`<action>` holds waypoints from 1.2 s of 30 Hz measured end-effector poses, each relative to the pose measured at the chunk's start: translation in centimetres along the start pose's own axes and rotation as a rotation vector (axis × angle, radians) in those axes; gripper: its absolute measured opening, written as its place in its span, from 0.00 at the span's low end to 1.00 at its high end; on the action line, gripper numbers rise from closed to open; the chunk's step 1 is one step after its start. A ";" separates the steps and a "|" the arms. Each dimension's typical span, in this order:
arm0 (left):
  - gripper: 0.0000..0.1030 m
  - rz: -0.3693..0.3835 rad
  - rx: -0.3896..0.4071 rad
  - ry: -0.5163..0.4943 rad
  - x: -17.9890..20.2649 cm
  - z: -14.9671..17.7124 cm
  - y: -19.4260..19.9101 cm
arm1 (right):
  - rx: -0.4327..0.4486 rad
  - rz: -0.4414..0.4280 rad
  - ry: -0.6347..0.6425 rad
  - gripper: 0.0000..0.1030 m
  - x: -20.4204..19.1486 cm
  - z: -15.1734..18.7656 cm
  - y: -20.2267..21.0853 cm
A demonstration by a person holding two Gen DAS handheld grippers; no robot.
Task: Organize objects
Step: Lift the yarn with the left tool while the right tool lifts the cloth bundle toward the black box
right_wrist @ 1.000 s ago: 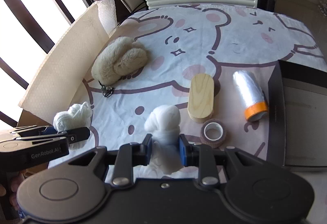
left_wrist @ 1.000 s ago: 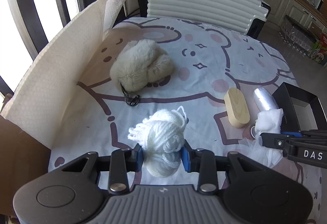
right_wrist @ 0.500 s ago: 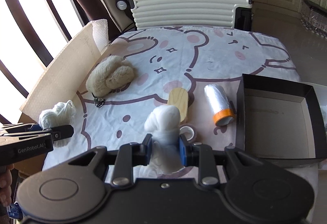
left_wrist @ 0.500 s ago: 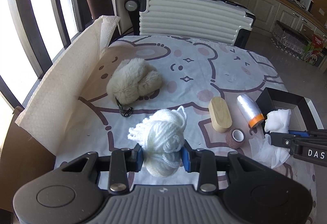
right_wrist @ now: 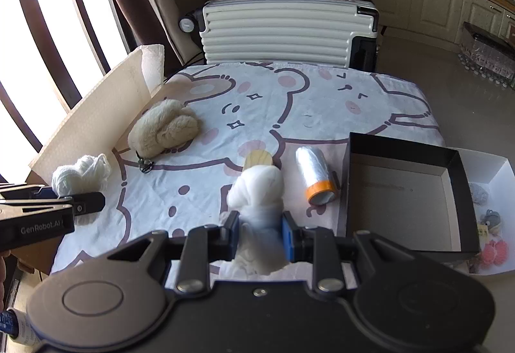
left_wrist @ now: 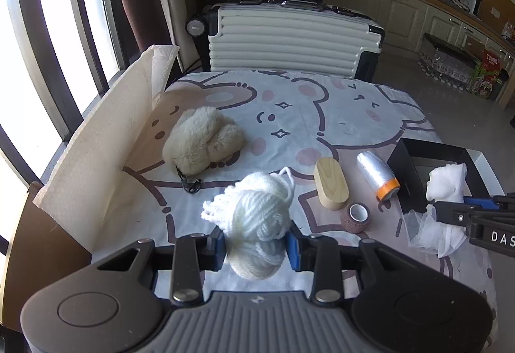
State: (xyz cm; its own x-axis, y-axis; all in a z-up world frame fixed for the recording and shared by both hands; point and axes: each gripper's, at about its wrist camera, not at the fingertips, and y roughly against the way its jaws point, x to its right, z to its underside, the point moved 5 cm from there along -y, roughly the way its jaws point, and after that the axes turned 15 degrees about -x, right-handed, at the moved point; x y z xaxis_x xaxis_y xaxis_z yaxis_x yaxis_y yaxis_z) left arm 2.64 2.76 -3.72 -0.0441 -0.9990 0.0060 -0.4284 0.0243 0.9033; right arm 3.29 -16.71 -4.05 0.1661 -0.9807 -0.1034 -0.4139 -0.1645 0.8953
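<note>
above the bear-print cloth (right_wrist: 289, 101), both grippers have risen, left gripper (left_wrist: 256, 245) clamping the yarn ball (left_wrist: 257, 211), right gripper (right_wrist: 260, 232) pinching the white gauze (right_wrist: 257, 188), ready for the black box (right_wrist: 402, 192).

The left gripper (right_wrist: 85, 203) body reads "GenRobot.AI"; the right gripper (left_wrist: 450, 214) shows the letters "DAS", cut off at the frame edge.
</note>
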 end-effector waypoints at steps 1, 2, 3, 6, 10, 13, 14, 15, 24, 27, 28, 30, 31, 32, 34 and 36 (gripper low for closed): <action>0.37 0.000 0.002 -0.001 0.1 0.0 0.1 | 0.002 0.002 0.001 0.27 0.1 0.1 0.1; 0.37 0.000 0.003 -0.002 0.2 0.0 0.1 | 0.004 0.004 0.002 0.27 0.2 0.1 0.2; 0.37 0.000 0.003 -0.003 0.3 0.0 0.1 | 0.005 0.004 0.002 0.27 0.3 0.2 0.2; 0.37 0.001 0.001 -0.004 0.5 0.1 0.1 | 0.007 0.004 0.000 0.27 0.5 0.3 0.3; 0.37 0.003 0.001 -0.009 0.8 0.0 0.1 | 0.007 0.004 0.000 0.27 0.5 0.4 0.3; 0.37 0.004 -0.004 -0.009 1.0 0.0 -0.2 | 0.007 0.005 0.000 0.27 0.6 0.4 0.3; 0.37 0.004 -0.005 -0.010 1.0 0.0 -0.2 | 0.007 0.006 0.001 0.27 0.6 0.4 0.3; 0.37 0.005 -0.006 -0.011 1.1 0.0 -0.2 | 0.007 0.007 0.000 0.27 0.8 0.4 0.3; 0.37 0.029 -0.006 -0.030 2.6 -0.2 -0.2 | 0.013 0.037 -0.010 0.27 2.0 0.9 1.3; 0.37 0.040 -0.004 -0.040 3.4 -0.3 -0.1 | 0.017 0.053 -0.025 0.27 2.8 1.1 1.7; 0.37 0.045 -0.003 -0.045 3.7 -0.3 -0.1 | 0.019 0.058 -0.030 0.27 3.1 1.2 1.8; 0.37 0.057 -0.004 -0.056 4.5 -0.4 -0.1 | 0.017 0.068 -0.043 0.27 3.7 1.5 2.0; 0.37 0.061 -0.004 -0.062 4.8 -0.4 -0.2 | 0.016 0.071 -0.049 0.27 4.0 1.6 2.1; 0.37 0.067 -0.004 -0.071 5.2 -0.4 -0.2 | 0.018 0.078 -0.053 0.27 4.4 1.7 2.2; 0.37 0.078 -0.005 -0.084 6.0 -0.4 -0.2 | 0.021 0.097 -0.062 0.27 5.0 2.0 2.5; 0.37 0.086 -0.004 -0.096 6.7 -0.5 -0.2 | 0.023 0.111 -0.078 0.27 5.8 2.2 2.8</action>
State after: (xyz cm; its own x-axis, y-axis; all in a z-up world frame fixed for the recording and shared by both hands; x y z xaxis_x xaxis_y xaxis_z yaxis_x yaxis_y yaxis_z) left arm 2.86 -4.00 -3.71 -0.1670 -0.9850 0.0430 -0.4158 0.1099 0.9028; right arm 1.17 -23.11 -3.12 0.0485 -0.9981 -0.0379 -0.4460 -0.0556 0.8933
